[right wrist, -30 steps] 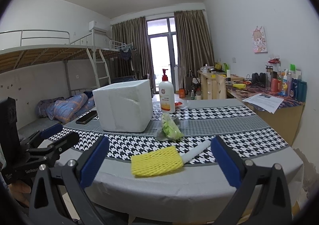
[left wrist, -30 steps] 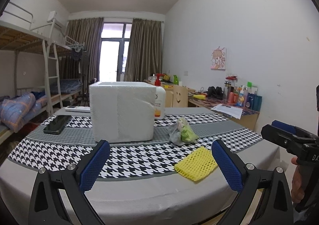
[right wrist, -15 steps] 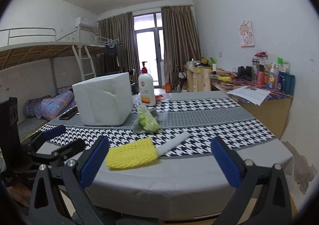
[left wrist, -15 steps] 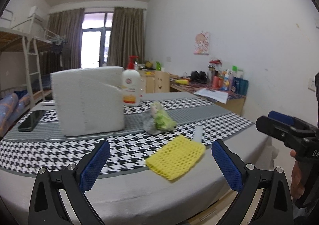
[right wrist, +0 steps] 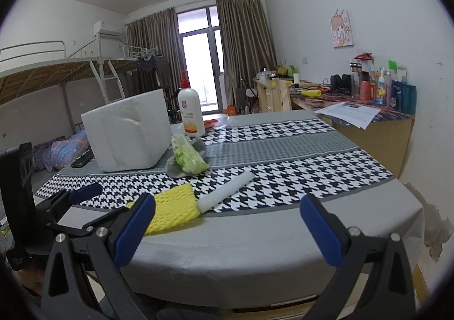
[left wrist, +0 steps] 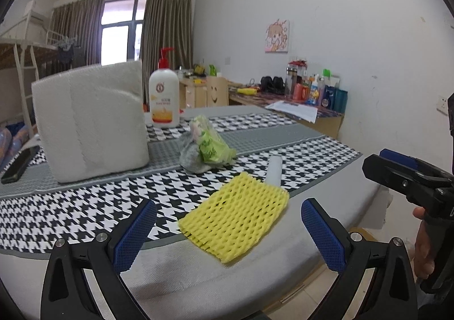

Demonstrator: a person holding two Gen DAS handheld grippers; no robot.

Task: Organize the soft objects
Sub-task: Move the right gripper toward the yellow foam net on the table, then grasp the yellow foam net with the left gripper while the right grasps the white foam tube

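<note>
Left gripper point(left wrist: 228, 229) agape, framing yellow foam net point(left wrist: 235, 218); foam box point(left wrist: 90, 121) contents hidden.

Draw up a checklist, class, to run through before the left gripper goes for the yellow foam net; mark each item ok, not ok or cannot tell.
1. Left gripper open: ok.
2. Yellow foam net between its fingers' line, unobstructed: ok.
3. Net free of the white foam tube: not ok, the tube's end touches or tucks under it.
4. Right gripper open, out of the way: ok.
5. White foam box open on top: cannot tell.
</note>
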